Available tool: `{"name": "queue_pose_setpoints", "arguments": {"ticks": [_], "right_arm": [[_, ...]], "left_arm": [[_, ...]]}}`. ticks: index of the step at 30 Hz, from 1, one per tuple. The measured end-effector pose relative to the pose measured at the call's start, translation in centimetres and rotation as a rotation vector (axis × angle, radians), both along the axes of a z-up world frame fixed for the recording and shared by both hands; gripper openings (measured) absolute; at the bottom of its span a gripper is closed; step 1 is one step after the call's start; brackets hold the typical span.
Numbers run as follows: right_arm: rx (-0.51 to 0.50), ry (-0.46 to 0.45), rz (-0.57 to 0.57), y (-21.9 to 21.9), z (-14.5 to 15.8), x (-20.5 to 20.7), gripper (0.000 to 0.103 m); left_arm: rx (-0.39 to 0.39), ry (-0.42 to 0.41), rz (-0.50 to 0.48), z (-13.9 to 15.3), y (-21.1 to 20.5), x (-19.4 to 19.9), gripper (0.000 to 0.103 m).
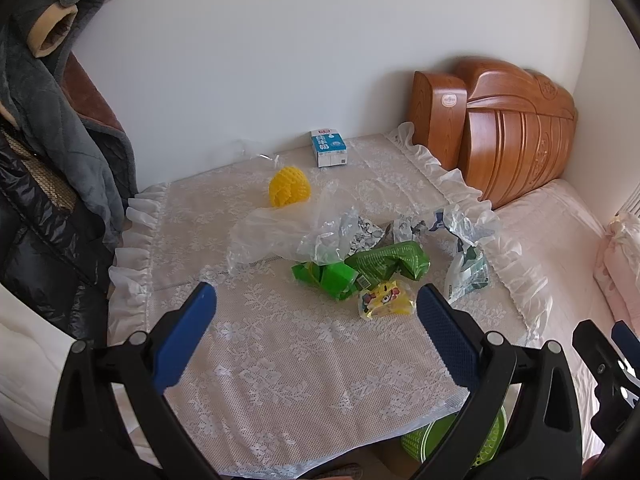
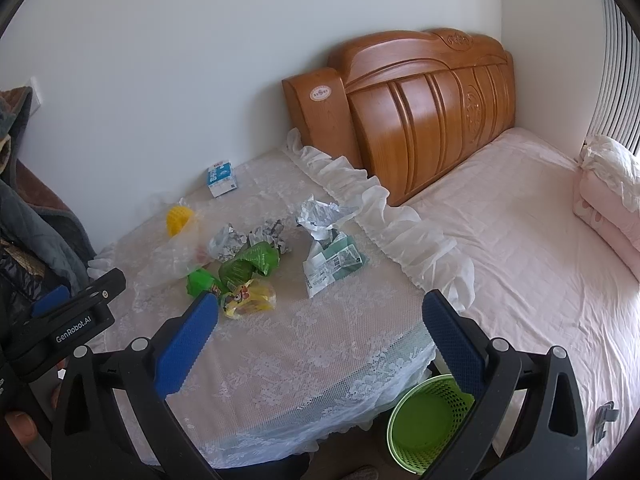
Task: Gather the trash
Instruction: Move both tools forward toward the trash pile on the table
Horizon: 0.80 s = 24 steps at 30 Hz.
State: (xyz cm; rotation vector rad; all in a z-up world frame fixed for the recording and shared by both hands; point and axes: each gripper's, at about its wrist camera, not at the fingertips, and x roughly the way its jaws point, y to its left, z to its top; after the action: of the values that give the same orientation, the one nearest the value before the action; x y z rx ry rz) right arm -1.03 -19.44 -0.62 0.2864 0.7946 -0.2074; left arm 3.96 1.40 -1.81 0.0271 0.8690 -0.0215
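- Currently: left claw [image 1: 316,312] and right claw [image 2: 320,320] hovering, both released, holding nothing.
- Yellow wrapper [image 1: 386,300] lying nearest, just beyond left claw's right finger.
- Bin [image 2: 424,420] waiting near-right, below table [image 2: 304,344].

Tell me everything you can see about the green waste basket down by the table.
The green waste basket is a round, bright green bin that looks like plastic, with a perforated mesh wall and a smooth rim. It stands upright on the floor, between the lace-covered table and the bed, partly under the table's edge. Its visible interior looks empty. The right gripper's finger partly hides it.
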Motion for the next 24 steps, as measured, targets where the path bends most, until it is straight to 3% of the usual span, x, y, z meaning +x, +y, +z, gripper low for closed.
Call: {"name": "queue_pose_setpoints", "arguments": {"ticks": [8,15,24], "right_arm": [[-0.017,-0.007,0.016,0.3,-0.9,-0.2,0.101],[0.052,0.037,0.037,0.5,-4.8,-0.2,0.101],[0.132,0.130,0.055,1.3,-9.7,1.0,0.101]], "left_arm": [[0.004,0.013,0.009,-1.6,1.6,0.3,0.096],[0.029,0.064,0.031,-4.8,4.7,0.9,0.096],[0.038,0.079,-0.035,-7.7,8.0,2.7,0.096]]}}
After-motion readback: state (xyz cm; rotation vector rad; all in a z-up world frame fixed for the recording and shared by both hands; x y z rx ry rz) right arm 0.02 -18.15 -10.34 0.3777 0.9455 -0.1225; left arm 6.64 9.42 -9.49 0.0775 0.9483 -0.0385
